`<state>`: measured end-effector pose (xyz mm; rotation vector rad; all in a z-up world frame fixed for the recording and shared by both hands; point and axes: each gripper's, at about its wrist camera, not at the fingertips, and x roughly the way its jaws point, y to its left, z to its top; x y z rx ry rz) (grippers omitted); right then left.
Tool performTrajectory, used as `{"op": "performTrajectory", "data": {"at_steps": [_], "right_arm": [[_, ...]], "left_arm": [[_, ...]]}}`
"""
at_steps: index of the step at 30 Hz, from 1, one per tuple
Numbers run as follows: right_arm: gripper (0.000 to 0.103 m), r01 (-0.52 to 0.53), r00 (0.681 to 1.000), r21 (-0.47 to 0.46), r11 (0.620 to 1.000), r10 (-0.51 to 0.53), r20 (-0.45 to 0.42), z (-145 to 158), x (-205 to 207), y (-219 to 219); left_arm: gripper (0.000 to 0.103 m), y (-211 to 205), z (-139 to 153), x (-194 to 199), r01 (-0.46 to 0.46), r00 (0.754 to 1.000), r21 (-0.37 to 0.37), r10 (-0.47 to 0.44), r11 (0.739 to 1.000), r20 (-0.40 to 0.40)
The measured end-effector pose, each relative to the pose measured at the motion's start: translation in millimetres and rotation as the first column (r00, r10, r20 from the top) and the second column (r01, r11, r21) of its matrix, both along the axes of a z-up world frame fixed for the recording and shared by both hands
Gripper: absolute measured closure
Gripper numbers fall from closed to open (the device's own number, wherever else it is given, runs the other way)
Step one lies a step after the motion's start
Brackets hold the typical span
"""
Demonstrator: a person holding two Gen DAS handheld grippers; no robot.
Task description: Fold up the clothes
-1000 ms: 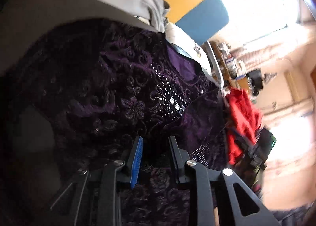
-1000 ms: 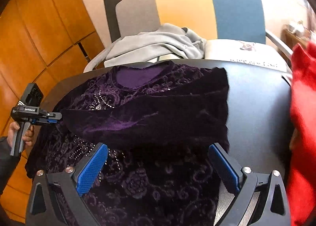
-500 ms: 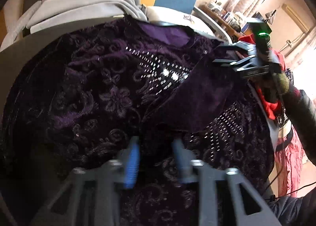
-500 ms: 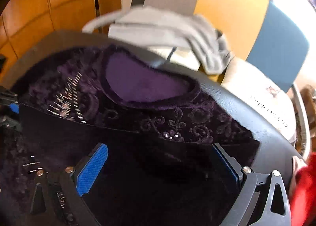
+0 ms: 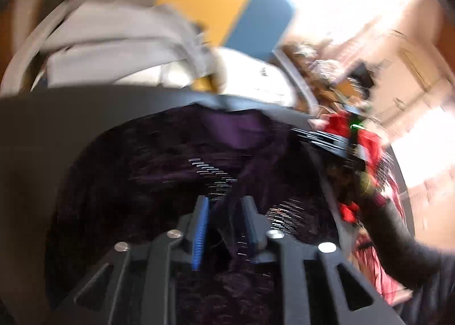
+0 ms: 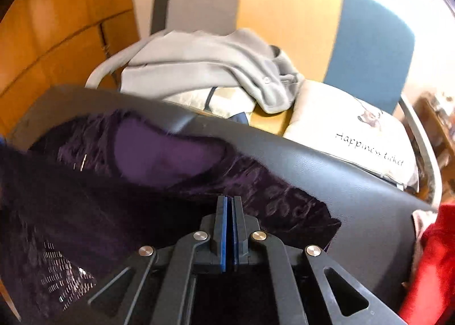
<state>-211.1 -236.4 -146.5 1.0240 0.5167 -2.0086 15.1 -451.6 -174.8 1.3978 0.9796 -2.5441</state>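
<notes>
A dark, leather-like worktop (image 6: 355, 182) was observed in front of a chair (image 6: 284, 12) with grey, yellow and blue back panels, on which a grey garment (image 6: 204, 63) and a printed cushion (image 6: 349, 128) lay. A red garment (image 6: 432, 262) was noted at the right edge of the worktop.

The purple velvet top (image 6: 176, 154) was found spread on the worktop, neckline toward the chair, with one part drawn across its beaded front.

The left tool (image 5: 224, 205) was seen narrowly parted, its jaws opening, with a ridge of the purple cloth standing between them; whether the pads still pressed on it could not be told through the blur. The right tool (image 6: 229, 202) was seen fully closed over the velvet near its right edge; whether cloth was pinched could not be told.

The step in hand was judged to be the inward fold of a sleeve or side. The next move was judged to call for laying the fold flat and smoothing it.
</notes>
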Motion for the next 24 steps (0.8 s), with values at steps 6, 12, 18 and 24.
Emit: {"op": "performTrajectory", "data": {"at_steps": [6,12,18,24], "right_arm": [[0.064,0.111,0.993,-0.011,0.994,-0.111,0.034,-11,-10,22],[0.046,0.083,0.995,-0.109,0.991,-0.075,0.07,-9,22,54],[0.037,0.062,0.995,-0.128,0.99,-0.051,0.09,-25,63,70],[0.036,0.154,0.98,-0.091,0.984,-0.14,0.139,-49,57,98]], "left_arm": [[0.07,-24,-52,29,-0.188,0.98,0.096,0.181,0.977,0.081],[0.054,4,-84,31,-0.163,0.986,0.168,0.154,0.972,0.061],[0.061,18,-80,17,-0.207,0.978,0.11,0.202,0.972,0.053],[0.101,26,-52,1,-0.203,0.979,-0.007,0.203,0.979,-0.005]]}}
